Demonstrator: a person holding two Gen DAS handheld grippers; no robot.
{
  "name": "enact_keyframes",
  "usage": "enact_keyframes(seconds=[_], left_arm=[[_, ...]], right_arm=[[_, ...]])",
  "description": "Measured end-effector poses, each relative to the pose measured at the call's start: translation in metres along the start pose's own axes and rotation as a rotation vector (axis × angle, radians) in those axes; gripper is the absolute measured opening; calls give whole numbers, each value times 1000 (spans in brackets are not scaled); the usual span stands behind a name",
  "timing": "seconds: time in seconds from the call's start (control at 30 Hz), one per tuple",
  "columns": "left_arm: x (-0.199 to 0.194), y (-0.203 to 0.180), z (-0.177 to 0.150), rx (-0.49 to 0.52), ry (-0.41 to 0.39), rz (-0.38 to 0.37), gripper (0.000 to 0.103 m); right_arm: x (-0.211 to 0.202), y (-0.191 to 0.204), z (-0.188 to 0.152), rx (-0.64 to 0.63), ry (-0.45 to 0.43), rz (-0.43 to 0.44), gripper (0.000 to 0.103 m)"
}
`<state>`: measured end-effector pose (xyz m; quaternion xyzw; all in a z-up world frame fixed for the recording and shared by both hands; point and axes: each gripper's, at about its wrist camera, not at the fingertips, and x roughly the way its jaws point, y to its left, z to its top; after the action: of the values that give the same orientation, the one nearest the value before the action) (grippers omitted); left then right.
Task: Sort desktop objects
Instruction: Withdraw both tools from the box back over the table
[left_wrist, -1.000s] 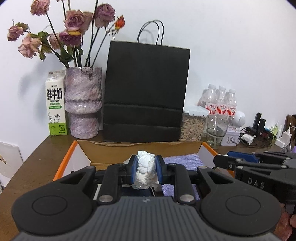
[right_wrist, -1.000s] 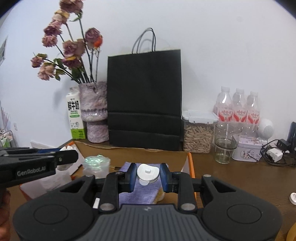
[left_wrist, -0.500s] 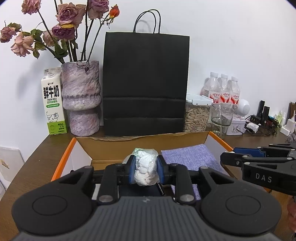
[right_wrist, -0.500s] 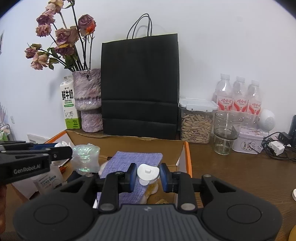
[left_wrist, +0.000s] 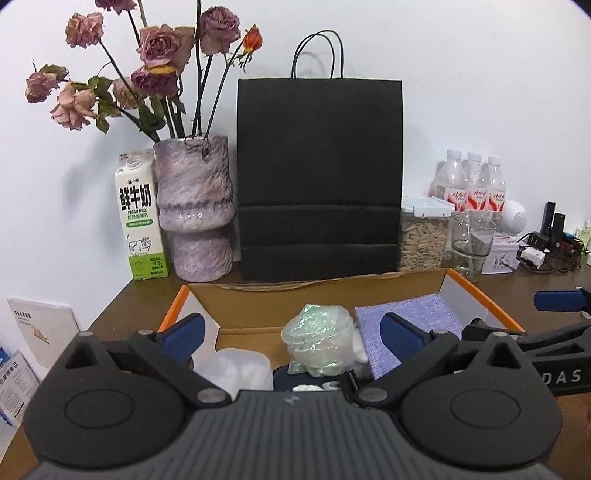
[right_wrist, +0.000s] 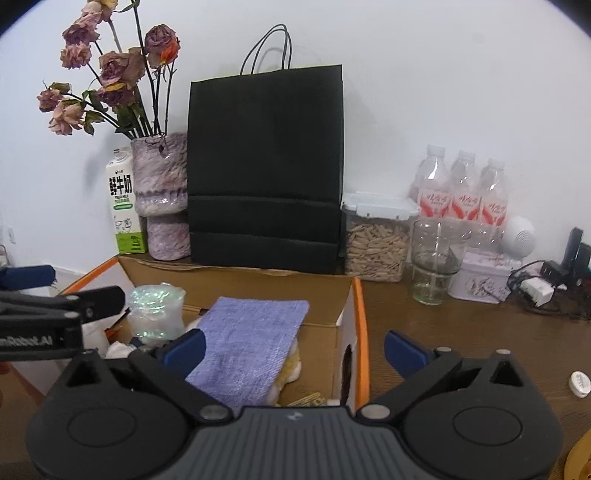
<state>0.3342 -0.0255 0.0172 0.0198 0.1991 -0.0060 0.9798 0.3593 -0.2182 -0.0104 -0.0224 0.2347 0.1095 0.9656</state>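
Left wrist: crinkled iridescent wrap (left_wrist: 317, 338), woven purple cloth (left_wrist: 410, 317).

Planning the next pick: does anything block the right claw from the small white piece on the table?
Nothing visible does: only bare table lies between the small white piece and the right claw, whose jaws have just been opening and grip nothing.

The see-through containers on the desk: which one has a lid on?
The seed jar, beside the black paper bag, wears a white clip-on lid. The glass cup next to it is open on top.
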Motion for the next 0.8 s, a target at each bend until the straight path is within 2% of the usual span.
enact_keyframes(seconds=[0.8], left_arm=[[-3,3,-4,-18,2,-1,103]], right_arm=[[-7,6,-1,-19,-11,-1,103]])
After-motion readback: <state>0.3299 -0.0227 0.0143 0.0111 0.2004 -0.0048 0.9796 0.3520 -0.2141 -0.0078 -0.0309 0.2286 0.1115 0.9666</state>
